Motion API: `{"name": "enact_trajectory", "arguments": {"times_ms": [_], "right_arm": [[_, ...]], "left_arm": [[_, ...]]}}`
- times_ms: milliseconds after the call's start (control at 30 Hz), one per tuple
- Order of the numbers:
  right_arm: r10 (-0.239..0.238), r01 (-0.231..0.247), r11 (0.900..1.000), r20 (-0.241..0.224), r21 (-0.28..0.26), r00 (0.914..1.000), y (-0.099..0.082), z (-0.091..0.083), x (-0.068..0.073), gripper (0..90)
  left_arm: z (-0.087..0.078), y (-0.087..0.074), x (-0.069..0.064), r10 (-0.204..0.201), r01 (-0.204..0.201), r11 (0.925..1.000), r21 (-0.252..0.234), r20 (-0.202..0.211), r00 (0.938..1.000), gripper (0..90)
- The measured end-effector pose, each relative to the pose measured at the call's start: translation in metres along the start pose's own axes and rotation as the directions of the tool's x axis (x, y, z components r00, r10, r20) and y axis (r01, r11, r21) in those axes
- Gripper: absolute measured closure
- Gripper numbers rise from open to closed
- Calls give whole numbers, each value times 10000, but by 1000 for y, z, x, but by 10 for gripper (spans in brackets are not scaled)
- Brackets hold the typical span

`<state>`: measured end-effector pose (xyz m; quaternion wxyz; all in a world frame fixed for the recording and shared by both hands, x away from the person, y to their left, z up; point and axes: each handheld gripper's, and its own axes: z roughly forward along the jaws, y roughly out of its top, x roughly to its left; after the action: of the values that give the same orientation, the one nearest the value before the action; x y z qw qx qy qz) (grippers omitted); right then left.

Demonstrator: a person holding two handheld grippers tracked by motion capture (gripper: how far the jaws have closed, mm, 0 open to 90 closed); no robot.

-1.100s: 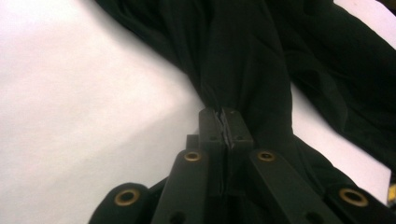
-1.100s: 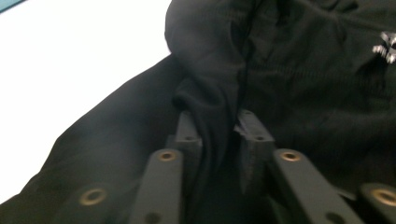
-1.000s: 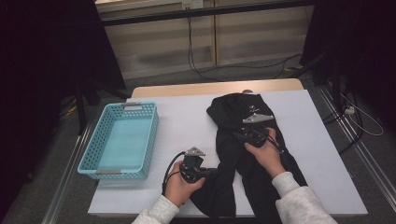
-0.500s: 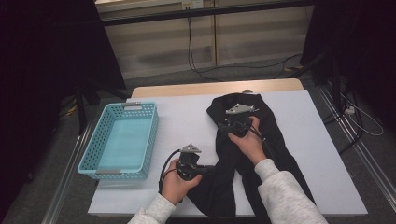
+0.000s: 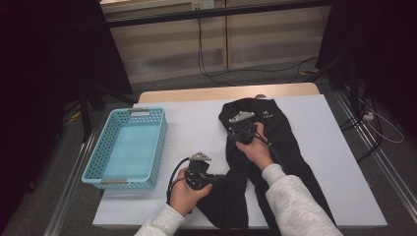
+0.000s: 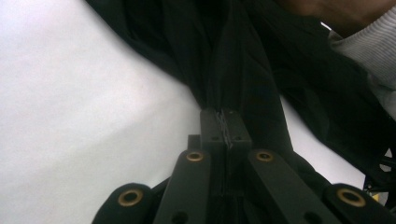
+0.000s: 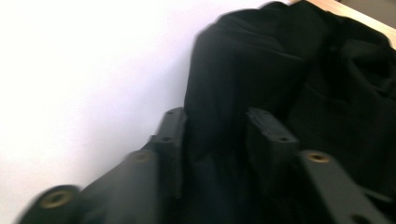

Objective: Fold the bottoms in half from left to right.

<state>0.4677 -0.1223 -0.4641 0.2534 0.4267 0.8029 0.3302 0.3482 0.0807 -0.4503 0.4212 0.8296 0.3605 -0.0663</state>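
Sliding your right gripper (image 5: pixel 239 129) up the black garment (image 5: pixel 282 147) toward its bunched far end, you are leaving the spot it worked a second ago. Its jaws have just been closing, a fold standing between them but not yet pinched. This suggests you are taking a new hold for folding. Your left gripper (image 6: pixel 226 122) is staying clenched on the near edge. The garment is lying long and rumpled across the white table (image 5: pixel 196 123), right of the blue basket (image 5: pixel 98 158), well apart.
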Motion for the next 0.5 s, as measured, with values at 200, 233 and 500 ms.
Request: {"name": "enact_trajectory", "arguments": {"times_ms": [200,233,500], "right_arm": [[856,-870,9954,-362,-396,9957,3,-11,-16,869],[844,-858,9955,-364,-396,9958,4,-14,-18,871],[1560,-1597,9827,-452,-941,9867,14,-43,-46,873]], "left_arm": [[-2,3,-4,40,-37,9999,-160,168,9999,897],[-2,4,-5,61,-57,9998,-176,206,9998,898],[-1,23,-26,166,-74,9972,-749,1233,9922,899]]}}
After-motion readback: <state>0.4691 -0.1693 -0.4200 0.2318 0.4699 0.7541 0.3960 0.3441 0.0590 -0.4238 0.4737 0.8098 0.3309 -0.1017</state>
